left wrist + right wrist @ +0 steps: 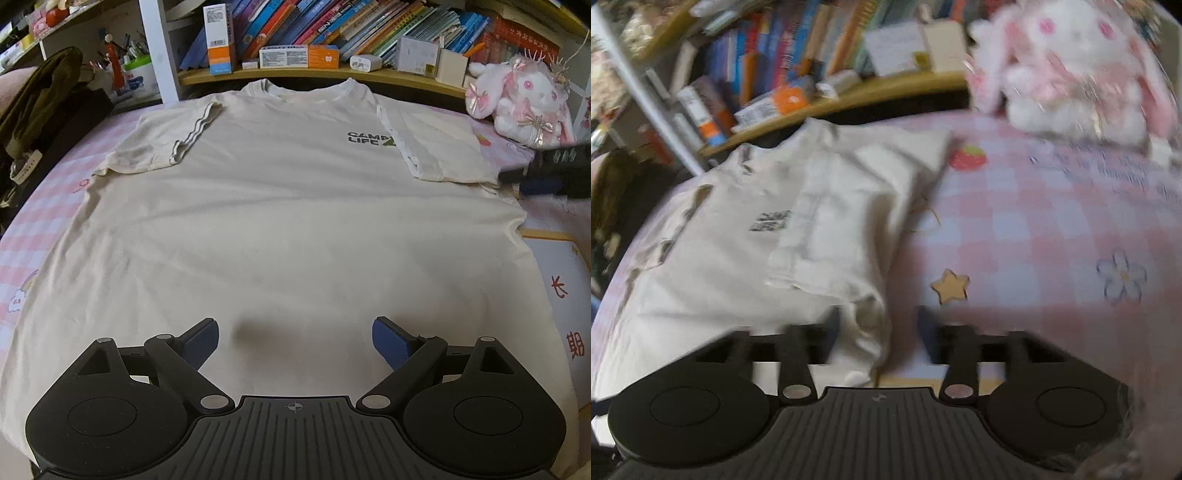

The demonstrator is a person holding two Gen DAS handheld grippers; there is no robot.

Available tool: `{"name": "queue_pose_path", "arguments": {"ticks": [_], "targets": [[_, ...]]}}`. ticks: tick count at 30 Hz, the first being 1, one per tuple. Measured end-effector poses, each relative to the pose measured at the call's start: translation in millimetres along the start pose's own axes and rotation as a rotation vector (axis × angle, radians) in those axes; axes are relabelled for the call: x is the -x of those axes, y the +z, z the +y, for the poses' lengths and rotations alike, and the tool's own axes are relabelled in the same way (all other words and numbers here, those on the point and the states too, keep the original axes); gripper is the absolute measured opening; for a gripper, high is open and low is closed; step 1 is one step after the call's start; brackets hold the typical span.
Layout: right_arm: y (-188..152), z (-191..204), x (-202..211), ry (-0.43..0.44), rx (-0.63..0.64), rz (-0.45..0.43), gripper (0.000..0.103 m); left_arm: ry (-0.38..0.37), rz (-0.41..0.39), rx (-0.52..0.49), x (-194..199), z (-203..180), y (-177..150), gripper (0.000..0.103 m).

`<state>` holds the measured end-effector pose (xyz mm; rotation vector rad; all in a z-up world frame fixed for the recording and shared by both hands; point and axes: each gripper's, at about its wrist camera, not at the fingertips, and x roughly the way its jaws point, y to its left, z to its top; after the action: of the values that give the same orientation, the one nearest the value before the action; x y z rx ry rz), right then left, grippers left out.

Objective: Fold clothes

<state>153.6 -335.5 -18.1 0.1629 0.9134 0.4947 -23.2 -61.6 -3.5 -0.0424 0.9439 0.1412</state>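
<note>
Cream short-sleeved cotton T-shirt point(280, 206) spread flat, front up, on a pink-and-white checked bedsheet point(48, 206), collar toward the wooden bookshelf point(303, 75) crammed with colourful books. Both sleeves folded inward over the chest, the right-hand one partly covering the small dark chest print point(371, 138). Left gripper point(294, 341) hovering low above the shirt's lower middle, blue-padded jaws spread wide, nothing between them. Right gripper point(879, 325) at the shirt's right side edge (view badly blurred), jaws parted, a bunched ridge of cream fabric lying in the gap without either pad pressing on it. Fluffy white-and-pink plush rabbit point(1075, 70) sitting on the sheet beyond the shirt's right shoulder, near the shelf.
</note>
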Motion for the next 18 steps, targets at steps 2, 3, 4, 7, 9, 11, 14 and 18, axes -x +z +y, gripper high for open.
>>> {"name": "queue_pose_path", "arguments": {"ticks": [2, 3, 4, 7, 9, 11, 14, 18], "targets": [[17.2, -5.2, 0.1, 0.02, -0.02, -0.026, 0.048, 0.007, 0.008, 0.013, -1.0, 3.7, -0.8, 0.092], [27.1, -8.4, -1.1, 0.027, -0.036, -0.038, 0.048, 0.009, 0.011, 0.015, -1.2, 4.7, -1.7, 0.092], [39.4, -11.4, -6.9, 0.017, -0.049, -0.043, 0.048, 0.011, 0.015, 0.015, -1.2, 5.5, -2.6, 0.092], [80.9, -22.7, -36.5, -0.043, -0.086, -0.038, 0.048, 0.021, 0.021, 0.015, 1.1, 7.9, -7.1, 0.092], [106.5, -32.7, -61.4, -0.076, -0.129, -0.017, 0.048, 0.034, 0.028, 0.024, 3.2, 11.6, -10.6, 0.092], [125.4, -40.3, -84.2, -0.117, -0.152, 0.024, 0.048, 0.054, 0.04, 0.046, 5.3, 19.0, -15.8, 0.092], [148.0, -48.2, -114.8, -0.181, -0.155, 0.088, 0.033, 0.091, 0.055, 0.107, 7.6, 34.7, -23.0, 0.092], [159.4, -35.7, -132.7, -0.221, 0.009, 0.137, 0.003, 0.126, 0.072, 0.177, 7.9, 51.8, -29.9, 0.092]]}}
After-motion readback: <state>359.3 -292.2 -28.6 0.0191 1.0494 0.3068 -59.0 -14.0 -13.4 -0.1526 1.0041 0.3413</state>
